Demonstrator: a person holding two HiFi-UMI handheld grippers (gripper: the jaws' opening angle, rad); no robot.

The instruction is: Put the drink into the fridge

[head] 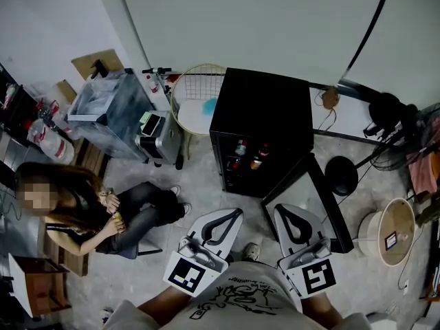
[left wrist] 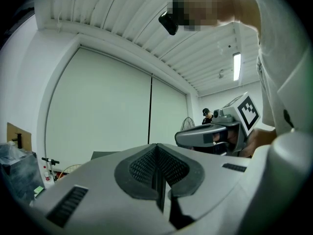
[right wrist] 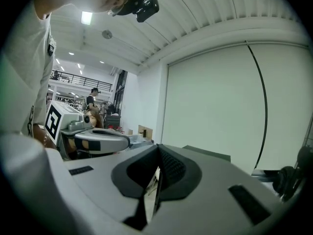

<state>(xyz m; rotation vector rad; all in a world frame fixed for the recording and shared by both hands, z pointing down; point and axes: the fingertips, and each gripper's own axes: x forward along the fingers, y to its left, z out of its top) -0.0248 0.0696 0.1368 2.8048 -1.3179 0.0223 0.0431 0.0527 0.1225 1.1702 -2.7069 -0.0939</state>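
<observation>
Starting at the fingertips, the left gripper (left wrist: 157, 150) has both jaws pressed flat together, its ribbed pads (left wrist: 142, 166) meeting along one seam with nothing caught between them. The right gripper (right wrist: 157, 151) is in the same condition: jaws fully together and empty. In the head view the two grippers sit side by side at the bottom of the frame, just ahead of the person's white shirt (head: 240, 298), each with its marker cube nearest the body and its tips aimed toward the fridge (head: 265, 112). The fridge is a low black cabinet standing on the floor against the pale wall. Its door (head: 333, 215) is swung open to the right, and the right gripper's tips overlap the door's inner edge in this view. The drinks (head: 240, 148) stand upright on a shelf inside the open compartment, with a second cluster (head: 260, 155) just beside them, well apart from both grippers. A seated person (head: 89, 215) is at the left. A round wire-sided basket (head: 196, 91) stands just left of the fridge.
</observation>
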